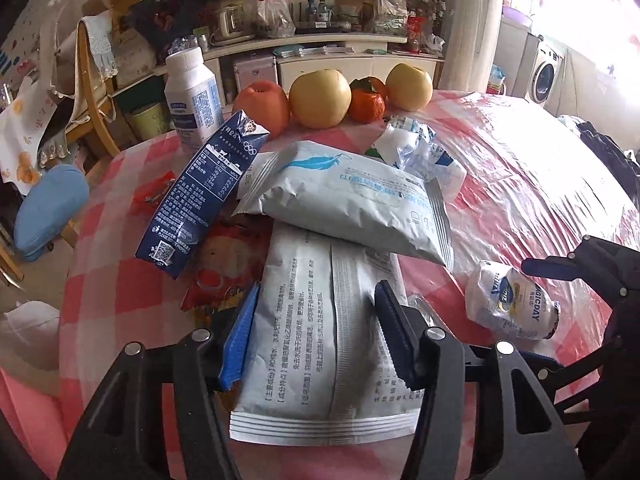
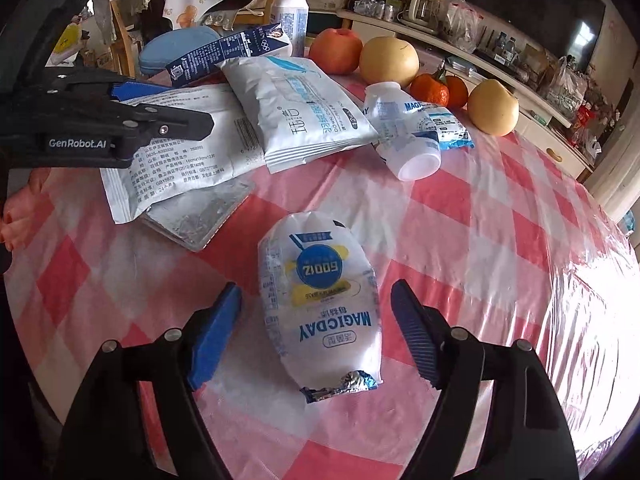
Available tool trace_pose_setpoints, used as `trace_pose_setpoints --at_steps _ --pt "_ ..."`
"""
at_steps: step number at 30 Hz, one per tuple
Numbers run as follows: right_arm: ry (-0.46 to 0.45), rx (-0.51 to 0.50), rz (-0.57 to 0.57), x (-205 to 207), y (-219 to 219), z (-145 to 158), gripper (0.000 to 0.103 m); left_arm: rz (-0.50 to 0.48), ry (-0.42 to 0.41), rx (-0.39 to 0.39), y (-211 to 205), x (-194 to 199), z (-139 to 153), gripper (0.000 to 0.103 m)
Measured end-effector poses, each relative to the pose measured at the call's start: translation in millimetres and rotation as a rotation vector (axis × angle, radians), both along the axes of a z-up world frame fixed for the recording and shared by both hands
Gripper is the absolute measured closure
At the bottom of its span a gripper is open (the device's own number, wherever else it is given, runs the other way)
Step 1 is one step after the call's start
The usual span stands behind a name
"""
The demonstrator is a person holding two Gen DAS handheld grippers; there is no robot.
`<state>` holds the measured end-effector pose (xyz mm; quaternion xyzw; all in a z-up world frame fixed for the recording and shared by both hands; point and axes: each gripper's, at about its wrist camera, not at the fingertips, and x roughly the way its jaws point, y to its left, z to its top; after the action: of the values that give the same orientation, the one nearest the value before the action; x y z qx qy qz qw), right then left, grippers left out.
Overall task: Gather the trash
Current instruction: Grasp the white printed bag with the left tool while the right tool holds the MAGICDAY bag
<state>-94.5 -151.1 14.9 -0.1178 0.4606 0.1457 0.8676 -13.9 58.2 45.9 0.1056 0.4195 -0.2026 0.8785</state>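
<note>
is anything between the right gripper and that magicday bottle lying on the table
Nothing visible. The MAGICDAY bottle lies between the right gripper's open fingers, clear gaps either side. Only bare checked tablecloth around it.

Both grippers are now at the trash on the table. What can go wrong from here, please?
1. The left gripper straddles the flat grey pouch, but a second pouch lies on its far end and may be dragged along, perhaps knocking the tilted milk carton.
2. The right gripper has open jaws around the crushed MAGICDAY bottle; the soft, rounded plastic may slip out when squeezed.
</note>
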Motion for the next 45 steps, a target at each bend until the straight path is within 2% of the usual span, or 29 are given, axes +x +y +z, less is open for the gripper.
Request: trace_pose_setpoints --at_steps 1,3,5,8,13,16,24,26,31,36,40,43,45 --pt "0.004 0.008 0.000 -1.1 0.0 0.2 0.038 -0.009 -0.003 0.001 -0.9 -2.9 0.8 0.044" --pt "0.005 0.011 0.002 -2.9 1.9 1.1 0.043 -0.026 -0.001 0.009 -3.4 -6.8 0.6 0.036" --pt "-0.005 -0.003 -0.005 -5.2 4.0 1.2 0.043 -0.045 -0.016 0.025 -9.1 -11.7 0.7 0.024" --pt "-0.007 -0.003 -0.022 -6.6 4.1 1.1 0.043 -0.074 -0.046 0.059 -20.7 -18.1 -0.2 0.016" --pt "0.000 0.012 -0.063 -7.4 -0.9 0.8 0.043 -0.055 -0.073 0.150 -34.6 -15.9 -12.3 0.016" --pt "0.006 0.018 -0.088 -9.9 -4.4 1.1 0.043 -0.019 -0.078 0.170 -38.2 -15.5 -16.4 0.017" --pt "0.022 0.052 -0.132 -20.7 -7.7 4.5 0.043 0.031 -0.097 0.200 -36.2 -24.2 -15.8 0.033" --pt "0.022 0.068 -0.142 -23.2 -7.2 8.5 0.043 0.039 -0.083 0.172 -32.8 -25.9 -12.7 0.038" --pt "0.018 0.112 -0.165 -34.0 -8.5 19.1 0.043 0.047 -0.021 0.040 -12.0 -30.6 -1.5 0.051" --pt "0.010 0.145 -0.186 -45.2 -9.7 29.9 0.043 0.001 0.066 -0.050 8.8 -44.0 1.6 0.052" --pt "-0.004 0.140 -0.181 -54.3 -6.0 35.4 0.043 -0.036 0.100 -0.054 17.1 -58.9 1.4 0.047" --pt "-0.008 0.137 -0.177 -56.5 -3.1 36.0 0.043 -0.041 0.080 -0.056 22.7 -66.5 6.3 0.041" --pt "-0.010 0.142 -0.176 -56.3 -2.6 36.0 0.043 -0.055 0.067 -0.050 20.9 -68.9 8.6 0.028"
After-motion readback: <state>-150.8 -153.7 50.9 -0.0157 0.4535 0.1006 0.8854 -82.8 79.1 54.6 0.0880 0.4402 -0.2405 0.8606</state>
